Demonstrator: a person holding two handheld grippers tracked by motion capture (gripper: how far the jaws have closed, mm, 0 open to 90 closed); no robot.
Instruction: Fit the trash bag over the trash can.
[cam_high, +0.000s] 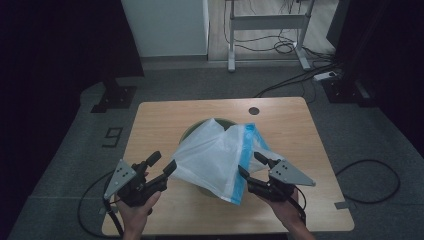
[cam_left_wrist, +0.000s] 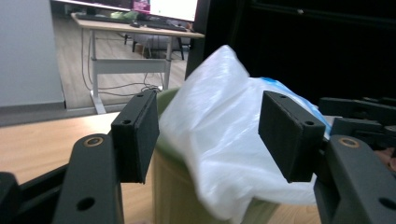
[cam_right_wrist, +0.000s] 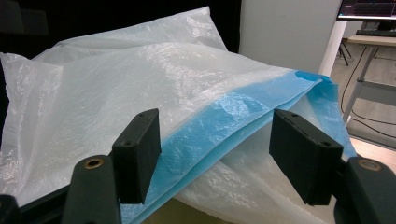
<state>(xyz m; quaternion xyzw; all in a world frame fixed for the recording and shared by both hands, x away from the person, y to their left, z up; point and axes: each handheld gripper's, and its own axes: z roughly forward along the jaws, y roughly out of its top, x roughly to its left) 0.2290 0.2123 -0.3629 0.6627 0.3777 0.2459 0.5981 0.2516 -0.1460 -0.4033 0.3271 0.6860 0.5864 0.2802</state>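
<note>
A white plastic bag (cam_high: 212, 155) with a blue band (cam_high: 244, 155) along its mouth lies draped over a green bin (cam_high: 192, 129) in the middle of the wooden table (cam_high: 155, 117). My left gripper (cam_high: 164, 161) sits at the bag's left corner, jaws open; in the left gripper view the bag (cam_left_wrist: 219, 116) and bin (cam_left_wrist: 170, 186) lie just beyond its jaws (cam_left_wrist: 212, 135). At the bag's right side my right gripper (cam_high: 249, 163) is open. In the right gripper view the blue band (cam_right_wrist: 224, 112) runs between its jaws (cam_right_wrist: 219, 158) and the pads do not press it.
A round cable hole (cam_high: 254, 110) is in the table's far edge. Beyond the table stand a white cabinet (cam_high: 167, 27), a desk frame (cam_high: 267, 22) with cables on the floor, and a black stand base (cam_high: 114, 97). Bare tabletop lies left and right of the bin.
</note>
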